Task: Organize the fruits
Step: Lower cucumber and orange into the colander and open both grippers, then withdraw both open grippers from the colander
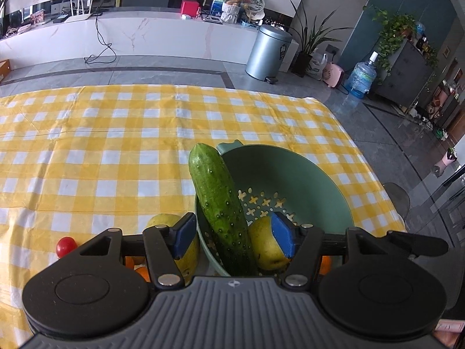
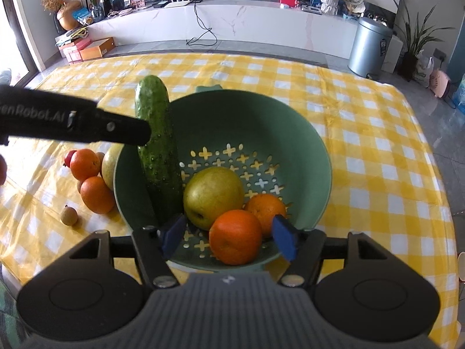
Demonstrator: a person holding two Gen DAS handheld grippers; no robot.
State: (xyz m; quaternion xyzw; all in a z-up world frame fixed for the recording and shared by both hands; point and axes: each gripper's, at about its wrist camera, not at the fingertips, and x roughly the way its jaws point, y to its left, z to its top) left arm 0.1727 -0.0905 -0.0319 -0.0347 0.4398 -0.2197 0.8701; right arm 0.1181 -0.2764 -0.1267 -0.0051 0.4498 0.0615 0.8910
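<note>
A green colander [image 2: 290, 133] stands on the yellow checked cloth [image 2: 363, 145]. Inside it, a cucumber [image 2: 158, 145] leans upright on the left rim beside a yellow-green pear [image 2: 212, 195] and two oranges [image 2: 235, 237]. My right gripper [image 2: 229, 238] is open, its blue pads on either side of the nearer orange without touching it. My left gripper [image 1: 234, 238] is open too, the cucumber [image 1: 218, 203] loose between its pads and the pear [image 1: 266, 245] against the right one. In the right wrist view one of the left gripper's fingers [image 2: 128, 131] reaches the cucumber from the left.
Left of the colander lie two more oranges [image 2: 97, 195], a pale yellow fruit [image 2: 109, 168], a small red fruit [image 1: 66, 246] and a small brown fruit [image 2: 69, 216]. The table ends close to the right of the colander [image 1: 305, 174]. A metal bin [image 1: 267, 52] stands on the floor beyond.
</note>
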